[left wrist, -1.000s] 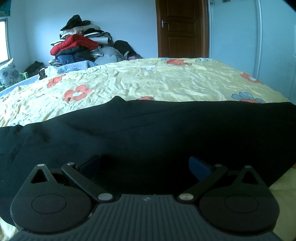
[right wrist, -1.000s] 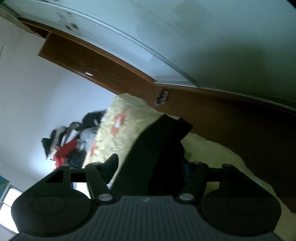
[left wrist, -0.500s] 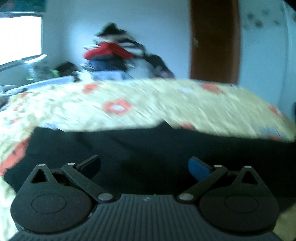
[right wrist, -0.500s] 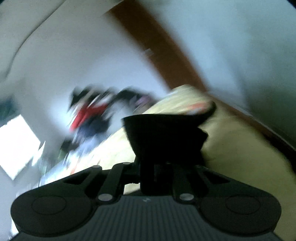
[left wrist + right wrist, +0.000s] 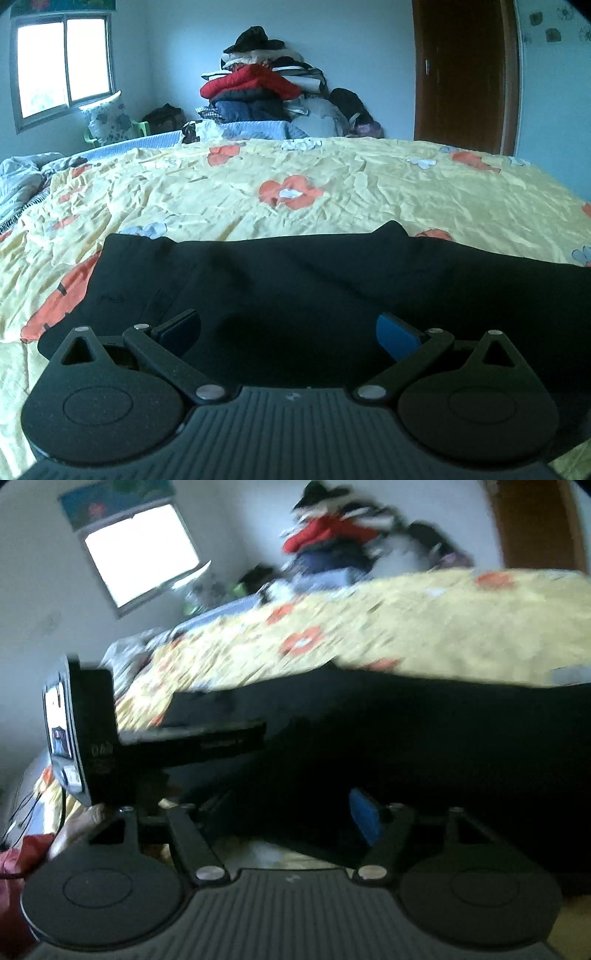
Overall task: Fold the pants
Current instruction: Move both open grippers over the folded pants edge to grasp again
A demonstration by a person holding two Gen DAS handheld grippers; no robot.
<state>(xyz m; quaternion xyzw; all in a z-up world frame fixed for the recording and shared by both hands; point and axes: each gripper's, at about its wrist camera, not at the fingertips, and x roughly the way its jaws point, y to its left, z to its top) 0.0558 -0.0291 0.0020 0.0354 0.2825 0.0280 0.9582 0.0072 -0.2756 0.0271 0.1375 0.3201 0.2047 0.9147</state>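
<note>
Left gripper [image 5: 288, 334] — matte black ribbed housing, round side discs, silver pivot screws, blue finger pads [image 5: 395, 336]; right gripper [image 5: 280, 812] — same build.

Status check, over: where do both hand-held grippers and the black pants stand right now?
Left hand-held gripper open, empty. Right hand-held gripper open, view blurred. Black fabric pants flat on yellow floral bedsheet. Nothing blocking.

A bed [image 5: 369, 184] in a crumpled yellow floral sheet carries black pants [image 5: 332, 280] spread flat.

A home bedroom: floral-sheeted bed [image 5: 332, 184], piled clothes [image 5: 266, 92], window [image 5: 62, 62], wooden door [image 5: 461, 74].
</note>
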